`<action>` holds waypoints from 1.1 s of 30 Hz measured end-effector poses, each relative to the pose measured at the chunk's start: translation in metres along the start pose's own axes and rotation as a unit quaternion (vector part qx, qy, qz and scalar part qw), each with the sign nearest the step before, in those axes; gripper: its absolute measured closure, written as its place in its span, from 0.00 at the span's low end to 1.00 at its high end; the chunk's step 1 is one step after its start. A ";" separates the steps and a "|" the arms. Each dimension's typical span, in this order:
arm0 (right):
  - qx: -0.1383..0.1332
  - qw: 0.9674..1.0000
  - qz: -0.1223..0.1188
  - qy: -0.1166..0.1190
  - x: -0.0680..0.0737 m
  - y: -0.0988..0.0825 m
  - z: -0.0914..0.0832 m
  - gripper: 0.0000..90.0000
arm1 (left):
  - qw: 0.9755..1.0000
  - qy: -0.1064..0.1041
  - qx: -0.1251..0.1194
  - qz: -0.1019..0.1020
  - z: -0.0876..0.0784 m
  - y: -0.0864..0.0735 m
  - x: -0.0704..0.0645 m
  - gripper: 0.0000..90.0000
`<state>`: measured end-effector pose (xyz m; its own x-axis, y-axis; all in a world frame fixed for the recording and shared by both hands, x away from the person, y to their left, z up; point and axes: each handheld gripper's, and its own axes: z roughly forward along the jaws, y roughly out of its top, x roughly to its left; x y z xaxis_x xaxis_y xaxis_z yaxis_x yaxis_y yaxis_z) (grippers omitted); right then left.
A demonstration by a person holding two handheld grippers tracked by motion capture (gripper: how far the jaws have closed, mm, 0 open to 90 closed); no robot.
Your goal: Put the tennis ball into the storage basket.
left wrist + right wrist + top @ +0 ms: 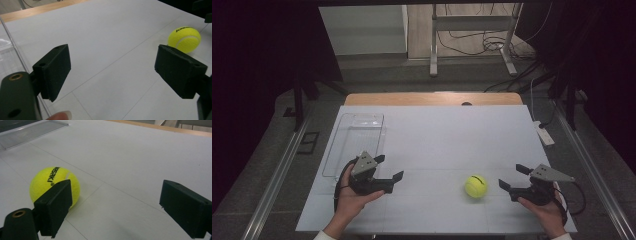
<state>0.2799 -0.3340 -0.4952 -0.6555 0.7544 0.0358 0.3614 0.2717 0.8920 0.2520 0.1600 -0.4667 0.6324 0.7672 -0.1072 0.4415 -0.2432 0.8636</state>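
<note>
Both claws stood wide and empty: my right claw (512, 178) just right of the ball (475, 186), my left claw (389, 168) well to its left, beside the clear tray (343, 147). I judged the pickup hadn't begun; next I'd need to bring the right jaws around the ball.

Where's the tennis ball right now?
In the high view the tennis ball lies on the white table, near its front edge, just left of the open right gripper.
</note>
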 end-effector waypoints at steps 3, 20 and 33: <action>0.000 1.000 0.000 0.000 0.000 0.000 0.000 0.13 | 1.000 -0.004 0.001 0.002 0.002 0.002 -0.001 0.17; 0.002 1.000 -0.002 -0.003 0.000 0.000 0.000 0.13 | 1.000 -0.017 0.004 0.006 0.012 0.011 -0.005 0.16; 0.002 1.000 -0.001 -0.003 -0.001 0.000 0.001 0.13 | 0.999 -0.033 0.007 0.013 0.019 0.018 -0.012 0.16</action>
<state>0.2807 -0.3342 -0.4959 -0.6521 0.7575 0.0304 0.3628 0.2766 0.8899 0.2650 0.1352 -0.4596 0.6832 0.7206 -0.1179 0.4332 -0.2701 0.8599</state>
